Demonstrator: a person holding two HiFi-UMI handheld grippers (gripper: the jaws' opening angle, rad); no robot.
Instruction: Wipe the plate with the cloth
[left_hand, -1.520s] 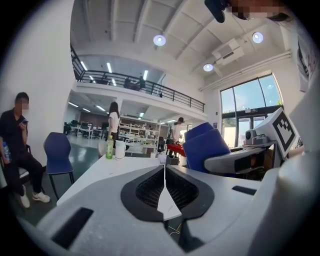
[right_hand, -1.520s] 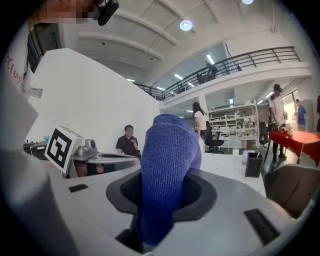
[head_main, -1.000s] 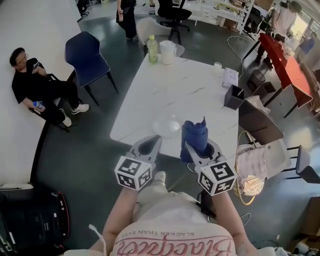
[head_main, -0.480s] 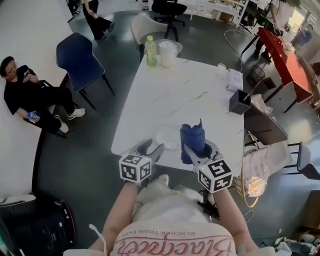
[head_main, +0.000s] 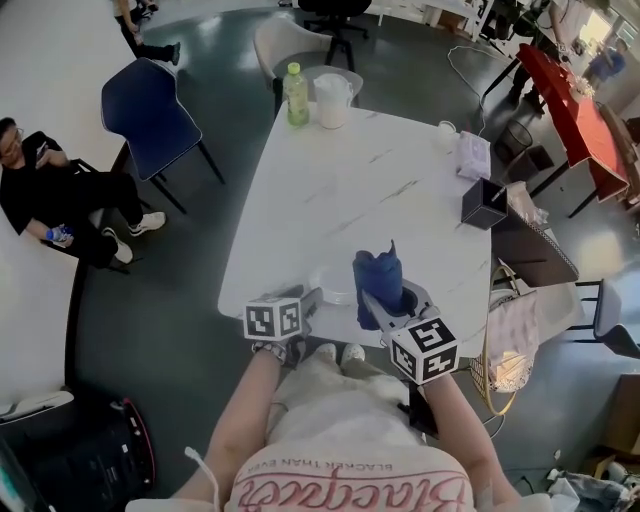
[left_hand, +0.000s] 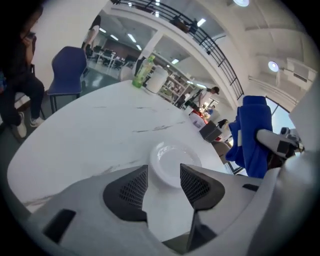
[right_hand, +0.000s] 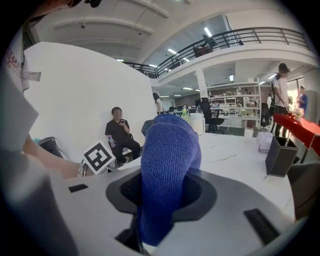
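Preparing to wipe; the plate (head_main: 335, 285) sits at the tabletop's (head_main: 370, 190) near edge, just ahead of my left tool (left_hand: 164, 182), its empty jaws just opened wide; my right tool (right_hand: 165, 200) clamps the cloth (right_hand: 167, 170); next, pin the rim.

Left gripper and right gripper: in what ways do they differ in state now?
The grey left gripper holds nothing: its jaws stand apart and have just been opening; the grey right gripper is shut on a blue knitted cloth. The left gripper faces a round white plate; the right gripper's cloth sticks upward. Both carry a marker cube.
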